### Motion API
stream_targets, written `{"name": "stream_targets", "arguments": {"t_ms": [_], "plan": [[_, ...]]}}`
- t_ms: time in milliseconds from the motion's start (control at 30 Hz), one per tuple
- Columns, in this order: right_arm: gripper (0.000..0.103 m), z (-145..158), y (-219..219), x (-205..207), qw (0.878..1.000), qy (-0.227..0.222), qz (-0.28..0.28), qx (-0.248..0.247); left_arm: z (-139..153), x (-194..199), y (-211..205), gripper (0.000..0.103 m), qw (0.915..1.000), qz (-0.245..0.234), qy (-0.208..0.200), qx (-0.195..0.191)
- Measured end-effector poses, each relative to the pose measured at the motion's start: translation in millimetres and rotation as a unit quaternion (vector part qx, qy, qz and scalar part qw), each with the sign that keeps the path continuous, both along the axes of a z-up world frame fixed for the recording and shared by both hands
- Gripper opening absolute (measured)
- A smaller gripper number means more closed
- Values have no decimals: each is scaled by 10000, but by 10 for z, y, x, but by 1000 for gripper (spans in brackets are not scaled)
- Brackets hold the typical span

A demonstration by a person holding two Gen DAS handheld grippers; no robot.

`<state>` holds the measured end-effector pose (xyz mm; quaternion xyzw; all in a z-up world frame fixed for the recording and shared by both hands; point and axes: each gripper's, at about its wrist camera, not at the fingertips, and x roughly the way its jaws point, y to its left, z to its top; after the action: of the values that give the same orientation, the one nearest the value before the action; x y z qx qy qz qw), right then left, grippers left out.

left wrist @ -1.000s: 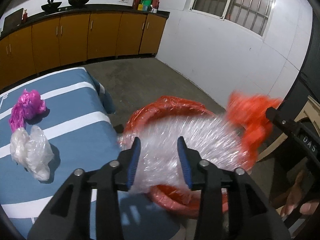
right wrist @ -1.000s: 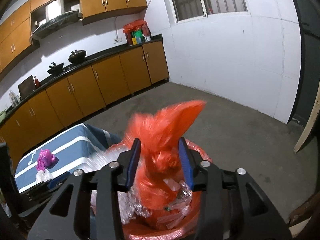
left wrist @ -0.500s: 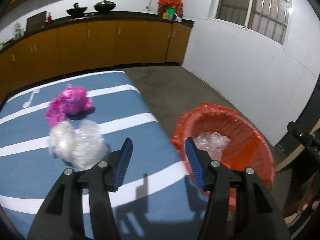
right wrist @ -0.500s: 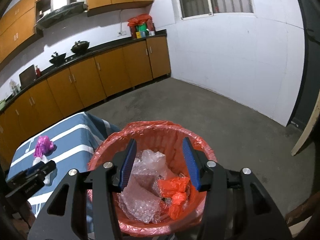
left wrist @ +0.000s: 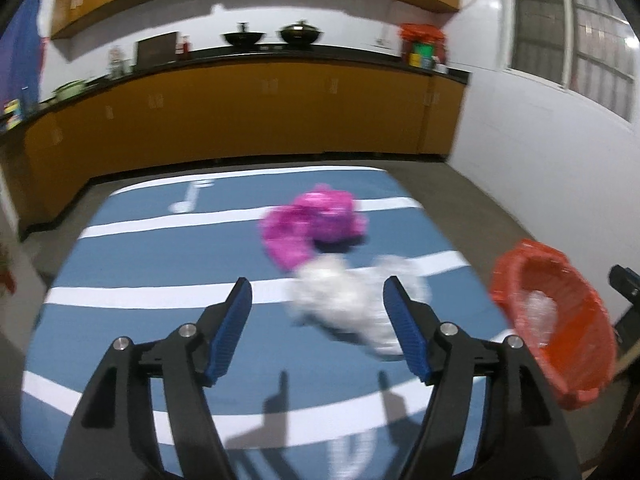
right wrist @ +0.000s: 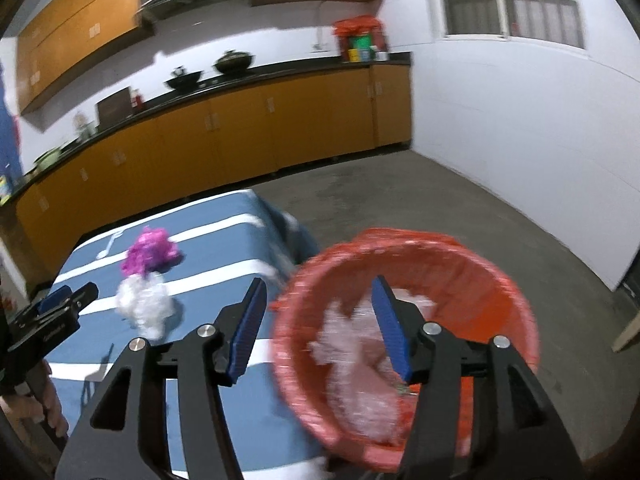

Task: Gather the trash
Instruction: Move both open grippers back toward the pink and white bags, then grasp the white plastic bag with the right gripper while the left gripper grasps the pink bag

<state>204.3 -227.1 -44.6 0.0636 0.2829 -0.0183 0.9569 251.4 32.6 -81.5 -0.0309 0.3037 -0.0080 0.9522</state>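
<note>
Two bags (left wrist: 352, 300) ahead of empty left tool (left wrist: 318, 300).

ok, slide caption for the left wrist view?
Open left gripper faces clear plastic wad and pink wad on striped table.

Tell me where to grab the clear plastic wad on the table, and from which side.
Grip the clear wad across its bulky middle, coming down from above and the near side with the open left gripper. It lies low and crumpled on the table, and the pink wad appears to touch its far side.
</note>
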Motion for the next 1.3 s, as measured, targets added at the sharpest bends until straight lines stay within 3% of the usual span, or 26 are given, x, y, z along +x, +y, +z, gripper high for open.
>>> {"name": "stream_targets", "arguments": {"t_ms": [233,600,833,1100,1300], "plan": [[65,-72,601,262,9973,121,721,-47,-50,-26,772,75,9961,880,27,-44],[65,-304,1538,657,9848,383,1691,-46,-66,-167,1533,80,9864,1635,-9,-177],[65,-496,1922,889,9782,611,1947,-391,-92,-191,1785,80,9821,1870,39,-238],[65,-791,1968,1053,9704,1231,1925,-774,-107,-124,1851,80,9823,1856,76,-230],[33,-793,1830,1023,9731,1269,1774,-744,-102,-8,1678,80,9861,1646,93,-210]]}}
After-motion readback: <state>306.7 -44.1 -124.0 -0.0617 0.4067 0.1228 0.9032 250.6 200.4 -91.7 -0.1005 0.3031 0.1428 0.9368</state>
